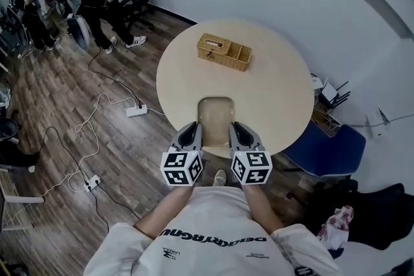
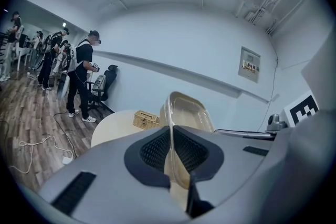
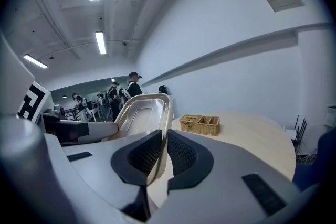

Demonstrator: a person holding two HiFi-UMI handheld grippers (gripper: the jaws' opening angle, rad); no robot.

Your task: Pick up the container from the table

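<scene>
Container [image 1: 215, 114], a shallow clear tray with rounded corners, is held between the two claws over the bench [image 1: 278, 94], on the person's side of the wicker basket [image 1: 224, 52] and well apart from it. The left claw [image 1: 192, 132] is clamped on the container's left rim and the right claw [image 1: 237, 131] on its right rim, so the tray spans the gap between them with its open side up.

In the left gripper view the thin rim of the container [image 2: 186, 110] is seen pinched edge-on between the dark ribbed pads of the left claw [image 2: 170, 139], with the wicker basket [image 2: 145, 119] beyond and to the left of it. In the right gripper view the rim of the container [image 3: 142, 113] is gripped likewise by the right claw [image 3: 164, 141], and the wicker basket [image 3: 199, 124] is seen further off on the bench [image 3: 252, 139]. Whether the container's base touches the bench cannot be told. A white power strip [image 1: 136, 111] lies on the floor, left of the basket and off the bench.
</scene>
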